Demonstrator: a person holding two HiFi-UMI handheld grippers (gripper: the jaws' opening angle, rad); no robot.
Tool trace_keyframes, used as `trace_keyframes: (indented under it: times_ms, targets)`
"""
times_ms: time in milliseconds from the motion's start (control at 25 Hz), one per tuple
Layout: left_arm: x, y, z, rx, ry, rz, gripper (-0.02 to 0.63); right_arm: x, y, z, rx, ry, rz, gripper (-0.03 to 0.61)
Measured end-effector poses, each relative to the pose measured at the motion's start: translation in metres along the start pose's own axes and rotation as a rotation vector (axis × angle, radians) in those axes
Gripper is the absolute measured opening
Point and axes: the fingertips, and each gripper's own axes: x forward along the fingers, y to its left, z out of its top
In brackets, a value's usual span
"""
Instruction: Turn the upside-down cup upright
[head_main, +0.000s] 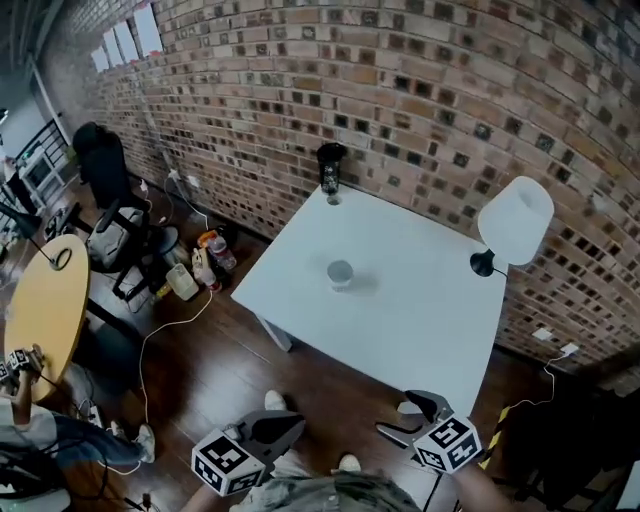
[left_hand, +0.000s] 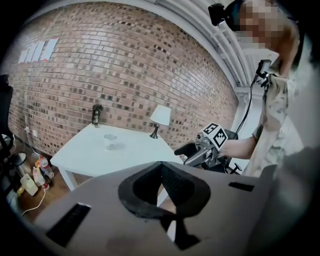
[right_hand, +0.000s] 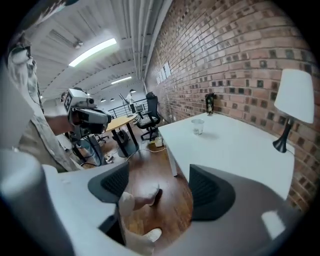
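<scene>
1. The cup (head_main: 340, 272) stands alone near the middle of the white desk (head_main: 430, 330), well apart from both hand-held grippers. We cannot tell which end is up.
2. The left hand-held gripper (head_main: 296, 425) hangs off the desk's near edge, above the wooden floor (head_main: 200, 370). Its jaws meet at the tips with nothing between them.
3. The right hand-held gripper (head_main: 398, 414) hangs just off the desk's near edge, jaws apart and empty. Through the gap we see only floor and the person's shoe (right_hand: 142, 194).
4. A white-shaded lamp (head_main: 515, 222) stands at the desk's right side by the brick wall (head_main: 420, 90). A dark bottle (head_main: 330, 168) sits at the far corner.
</scene>
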Motion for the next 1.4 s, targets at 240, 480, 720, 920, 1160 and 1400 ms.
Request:
trace_keyframes:
  times_ms: [240, 480, 720, 920, 1160, 1400]
  targets:
    - [-0.022, -0.073, -0.032, 0.004, 0.070, 0.046, 0.008, -0.051, 0.055, -0.039, 0.000, -0.049, 0.077, 0.374]
    - [-0.046, -0.136, -0.039, 0.050, 0.098, -0.015, 0.008, -0.083, 0.123, -0.063, 0.021, -0.084, 0.122, 0.374]
    - [-0.107, -0.176, -0.065, 0.051, 0.061, -0.051, 0.008, -0.112, 0.192, -0.066, 0.008, -0.154, 0.073, 0.376]
    - [-0.187, -0.196, -0.103, 0.019, 0.043, -0.060, 0.008, -0.132, 0.265, -0.076, 0.051, -0.203, -0.013, 0.374]
    - [-0.251, -0.216, -0.156, -0.026, 0.056, -0.068, 0.008, -0.140, 0.343, -0.093, 0.048, -0.202, -0.060, 0.370]
    - [-0.271, -0.240, -0.155, -0.027, 0.014, -0.109, 0.008, -0.150, 0.381, -0.093, 0.022, -0.190, -0.073, 0.370]
